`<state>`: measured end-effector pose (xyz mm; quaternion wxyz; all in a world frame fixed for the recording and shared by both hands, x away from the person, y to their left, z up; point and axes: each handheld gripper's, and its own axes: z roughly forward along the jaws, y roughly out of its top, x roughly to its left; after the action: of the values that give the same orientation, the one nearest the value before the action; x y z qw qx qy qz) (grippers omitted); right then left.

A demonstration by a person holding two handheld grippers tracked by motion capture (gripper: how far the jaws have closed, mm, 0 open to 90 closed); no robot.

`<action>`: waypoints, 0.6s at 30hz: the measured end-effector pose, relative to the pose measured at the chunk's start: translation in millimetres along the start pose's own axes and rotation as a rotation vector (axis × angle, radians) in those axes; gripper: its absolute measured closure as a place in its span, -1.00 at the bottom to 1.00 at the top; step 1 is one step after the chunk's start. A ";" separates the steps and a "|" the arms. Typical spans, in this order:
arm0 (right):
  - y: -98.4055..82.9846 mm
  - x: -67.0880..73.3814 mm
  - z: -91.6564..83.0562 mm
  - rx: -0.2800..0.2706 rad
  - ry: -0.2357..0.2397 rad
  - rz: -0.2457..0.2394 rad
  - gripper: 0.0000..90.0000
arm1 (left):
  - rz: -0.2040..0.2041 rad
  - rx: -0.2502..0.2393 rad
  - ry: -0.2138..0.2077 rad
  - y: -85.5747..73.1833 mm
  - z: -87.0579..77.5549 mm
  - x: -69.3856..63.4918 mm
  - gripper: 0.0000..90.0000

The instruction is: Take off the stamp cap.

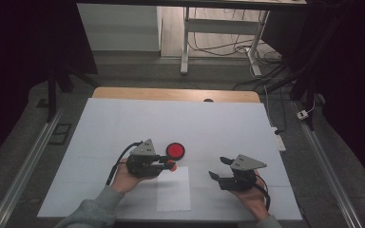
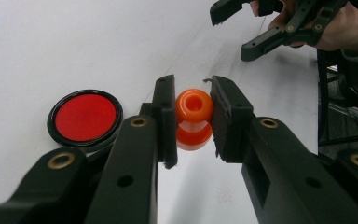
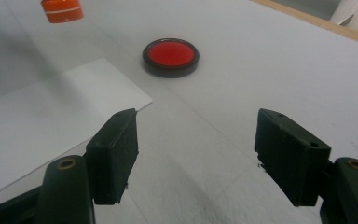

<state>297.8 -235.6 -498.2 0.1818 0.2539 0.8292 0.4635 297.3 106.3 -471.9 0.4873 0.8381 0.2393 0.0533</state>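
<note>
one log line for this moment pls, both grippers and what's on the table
left gripper: shut on orange stamp | right gripper: open, nothing between jaws | red ink pad: beside left gripper | white paper sheet: flat

one small orange plastic spool-shaped piece point(image 2: 194, 119), one round red disc with a black rim point(image 2: 85, 116), one white rectangular sheet of paper point(image 1: 173, 189), and two black two-jaw grippers (left gripper point(image 1: 167, 164), right gripper point(image 1: 218, 168)), all over one white-covered table point(image 1: 123, 123) with a wooden edge

orange stamp point(image 2: 194, 119), red-and-black pad point(image 2: 85, 117)
</note>
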 end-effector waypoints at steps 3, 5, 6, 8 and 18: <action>2.1 4.1 3.6 0.003 0.013 -0.011 -0.34 | -0.002 -0.001 0.002 0.0 -0.2 0.0 0.60; 3.5 6.6 5.7 0.005 0.019 -0.020 -0.34 | 0.000 -0.001 0.003 0.0 -0.2 -0.3 0.60; 4.0 7.5 6.8 0.002 0.023 -0.023 -0.34 | 0.000 -0.002 0.003 0.0 -0.1 -0.5 0.60; 5.2 9.5 8.6 0.001 0.027 -0.025 -0.34 | 0.000 -0.003 0.004 0.1 0.1 -0.6 0.60; 9.0 17.9 17.8 0.009 0.051 -0.047 -0.34 | -0.006 -0.008 0.007 0.3 0.5 0.6 0.60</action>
<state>295.3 -209.1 -500.6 0.1702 0.2234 0.8413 0.4619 298.1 106.1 -472.0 0.4899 0.8353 0.2431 0.0557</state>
